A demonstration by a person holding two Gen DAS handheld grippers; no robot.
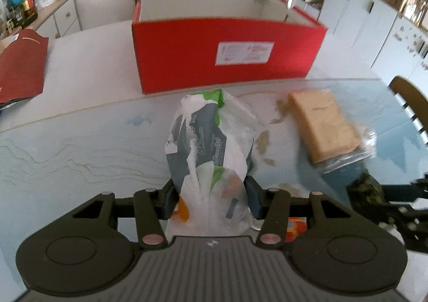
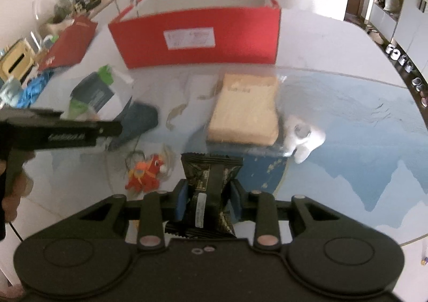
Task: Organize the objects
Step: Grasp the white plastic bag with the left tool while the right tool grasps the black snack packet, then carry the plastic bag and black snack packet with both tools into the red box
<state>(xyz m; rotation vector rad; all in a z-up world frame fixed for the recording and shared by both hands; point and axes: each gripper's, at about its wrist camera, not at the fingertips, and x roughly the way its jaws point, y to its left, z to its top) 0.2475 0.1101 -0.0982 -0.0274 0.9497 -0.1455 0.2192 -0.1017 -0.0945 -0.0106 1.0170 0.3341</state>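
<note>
Glass-topped table (image 1: 80, 146) carries the red box (image 1: 227, 50). Left gripper (image 1: 211, 200) pinches a crinkly plastic bag (image 1: 211, 141); right gripper (image 2: 206, 203) clamps a dark snack packet (image 2: 211, 178) (both slippery). Either could slide free mid-carry, short of the box.

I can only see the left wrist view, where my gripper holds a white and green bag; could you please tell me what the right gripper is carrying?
Observer: The right gripper is shut on a dark snack packet.
Operator: Thank you. Is anything lying on the table close beneath it?
Observer: Yes, a small red plush toy lies on the table, just left of the packet.
Operator: And is anything beside the tan block on its right?
Observer: A white object lies against the right side of the tan block; it is too blurred to identify.
</note>
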